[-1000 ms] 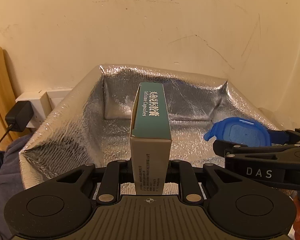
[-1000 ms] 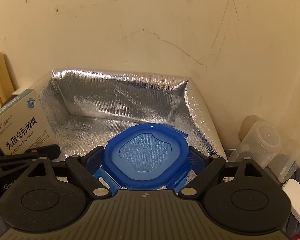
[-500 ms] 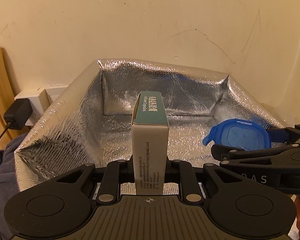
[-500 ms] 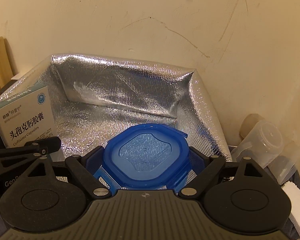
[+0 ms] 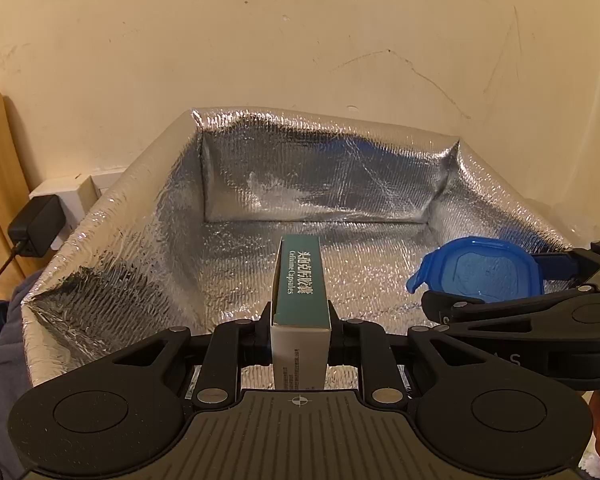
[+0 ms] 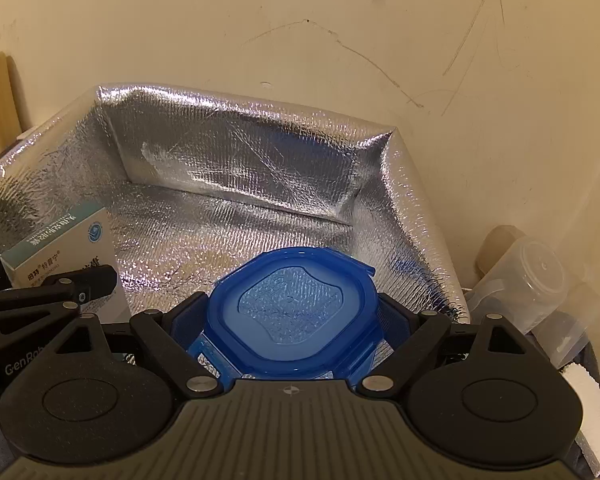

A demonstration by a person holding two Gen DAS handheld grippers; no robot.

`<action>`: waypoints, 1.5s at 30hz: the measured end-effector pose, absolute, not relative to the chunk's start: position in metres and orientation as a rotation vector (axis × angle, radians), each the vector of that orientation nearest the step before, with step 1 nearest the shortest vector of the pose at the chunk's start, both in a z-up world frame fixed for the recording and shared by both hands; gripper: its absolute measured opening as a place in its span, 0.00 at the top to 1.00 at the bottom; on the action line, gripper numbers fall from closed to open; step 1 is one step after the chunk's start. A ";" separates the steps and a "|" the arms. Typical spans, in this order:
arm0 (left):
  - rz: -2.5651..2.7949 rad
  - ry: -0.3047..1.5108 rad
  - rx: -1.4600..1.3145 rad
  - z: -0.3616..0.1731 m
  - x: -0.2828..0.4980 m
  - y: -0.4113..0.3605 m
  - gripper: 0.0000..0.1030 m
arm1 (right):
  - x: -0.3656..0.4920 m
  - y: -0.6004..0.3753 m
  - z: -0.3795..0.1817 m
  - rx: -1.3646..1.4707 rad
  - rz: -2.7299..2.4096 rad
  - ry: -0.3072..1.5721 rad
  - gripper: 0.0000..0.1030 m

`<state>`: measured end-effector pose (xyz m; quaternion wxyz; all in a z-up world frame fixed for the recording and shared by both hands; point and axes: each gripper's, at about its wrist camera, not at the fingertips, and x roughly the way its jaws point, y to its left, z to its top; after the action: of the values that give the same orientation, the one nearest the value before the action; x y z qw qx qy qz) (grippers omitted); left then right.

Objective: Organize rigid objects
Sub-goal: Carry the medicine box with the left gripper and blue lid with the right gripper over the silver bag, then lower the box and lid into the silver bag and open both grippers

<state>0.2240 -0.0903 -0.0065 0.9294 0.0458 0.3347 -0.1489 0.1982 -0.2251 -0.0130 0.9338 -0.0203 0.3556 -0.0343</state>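
The left gripper (image 5: 300, 330) pinches a box (image 5: 300, 304) by its 2 broad faces; the box stands upright on its narrow edge, long axis pointing away toward the wall (image 5: 300, 60). The right gripper (image 6: 292, 320) clamps a blue tub (image 6: 296, 312), lid up. Both hang over the near end of an open foil bin (image 5: 320, 184) set against the scuffed cream wall. A charger (image 5: 34, 226) sits plugged in at left.

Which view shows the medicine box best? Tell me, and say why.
The left wrist view: the medicine box stands centred, clamped in the left gripper, its green printed side readable. The right wrist view shows only its white face at the left edge, partly hidden by a black finger.
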 end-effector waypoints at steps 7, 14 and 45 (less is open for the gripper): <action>-0.300 0.691 0.106 -0.012 0.224 -0.091 0.81 | 0.199 -0.225 -0.017 -0.050 -0.074 0.733 0.16; -0.290 0.692 0.116 -0.013 0.225 -0.094 0.81 | 0.200 -0.225 -0.020 -0.055 -0.080 0.741 0.16; -0.220 0.544 0.079 0.040 0.185 -0.072 0.12 | 0.162 -0.230 0.025 0.009 -0.141 0.636 0.11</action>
<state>0.1849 -0.0724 0.0402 0.9565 0.0390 0.2681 -0.1082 0.1625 -0.2301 0.0248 0.9474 0.0046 0.3124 -0.0692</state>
